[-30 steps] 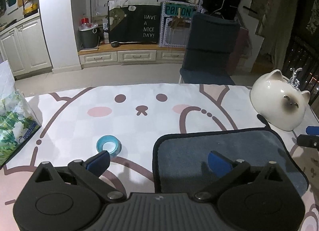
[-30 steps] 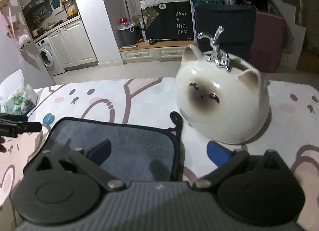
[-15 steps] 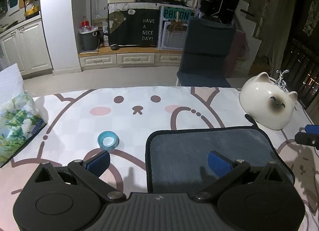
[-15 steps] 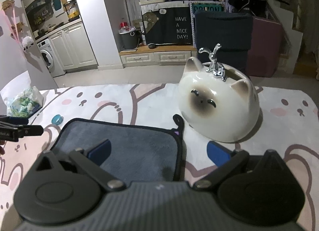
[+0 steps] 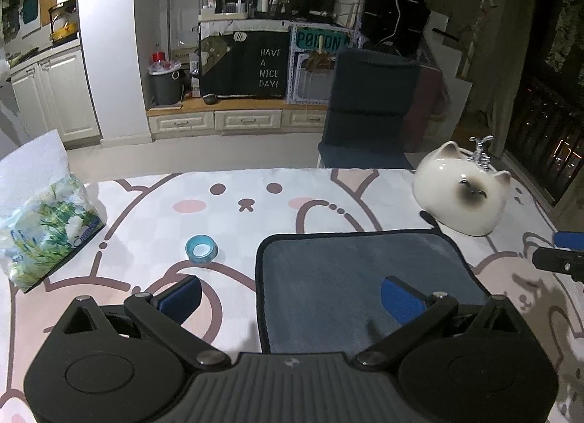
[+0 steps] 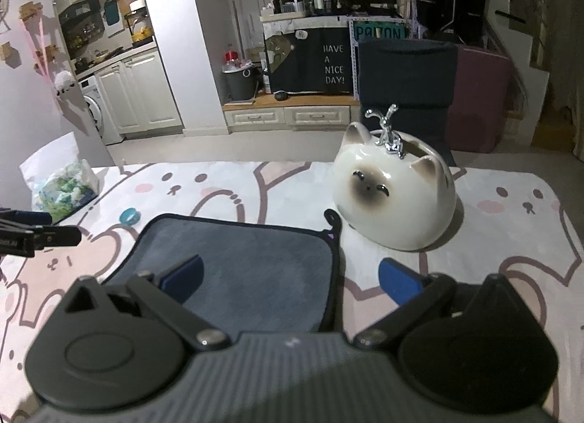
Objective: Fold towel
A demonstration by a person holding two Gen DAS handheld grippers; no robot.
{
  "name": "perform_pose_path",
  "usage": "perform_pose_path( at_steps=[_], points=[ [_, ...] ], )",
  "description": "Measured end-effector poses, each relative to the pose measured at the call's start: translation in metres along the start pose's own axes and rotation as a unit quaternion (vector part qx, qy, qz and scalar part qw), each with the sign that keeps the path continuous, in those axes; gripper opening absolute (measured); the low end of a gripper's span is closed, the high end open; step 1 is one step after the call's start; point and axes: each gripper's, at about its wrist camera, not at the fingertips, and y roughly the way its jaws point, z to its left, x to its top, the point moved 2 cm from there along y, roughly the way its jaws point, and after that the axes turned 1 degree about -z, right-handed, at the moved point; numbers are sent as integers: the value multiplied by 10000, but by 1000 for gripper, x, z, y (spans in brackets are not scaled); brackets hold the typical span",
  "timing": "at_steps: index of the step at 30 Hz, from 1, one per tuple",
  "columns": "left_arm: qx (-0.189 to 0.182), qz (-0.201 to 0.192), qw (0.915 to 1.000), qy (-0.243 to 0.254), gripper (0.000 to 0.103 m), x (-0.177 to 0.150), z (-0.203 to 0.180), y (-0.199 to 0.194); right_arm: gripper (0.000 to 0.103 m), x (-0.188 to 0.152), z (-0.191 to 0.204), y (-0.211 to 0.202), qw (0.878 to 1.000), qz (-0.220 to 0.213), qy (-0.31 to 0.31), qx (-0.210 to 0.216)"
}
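Two grippers hover spread wide, holding nothing: left gripper (image 5: 290, 297) over the left edge of the grey towel (image 5: 361, 277) (flat on the bunny-print tablecloth (image 5: 255, 204)), right gripper (image 6: 290, 278) over its right edge. Cat-shaped ceramic pot (image 6: 396, 200) at 1 o'clock; blue tape roll (image 5: 200, 247) at 10.

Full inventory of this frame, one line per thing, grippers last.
towel: 1, grey with black trim, flat on the table, right of centre.
tape roll: 1, blue, left of the towel.
cat pot: 1, cream ceramic, past the towel's far right corner.
tissue pack: 1, green and white, table's left edge.
tablecloth: 1, white and pink bunny print.
chair: 1, dark blue, behind the table.
left gripper: open, over the towel's left edge.
right gripper: open, over the towel's right edge.
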Motion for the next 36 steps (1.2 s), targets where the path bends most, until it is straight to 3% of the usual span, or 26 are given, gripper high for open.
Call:
perform_pose_path(
  at_steps=[17, 22, 36],
  points=[
    [65, -290, 9995, -64, 103, -26, -19, -88, 103, -25, 25, -81, 9993, -358, -62, 43],
    [205, -398, 9990, 79, 103, -36, -29, -113, 103, -35, 32, -102, 9990, -440, -85, 89],
    [155, -800, 9961, 352, 103, -69, -57, -180, 103, -67, 46, -152, 9972, -729, -171, 75]
  ],
)
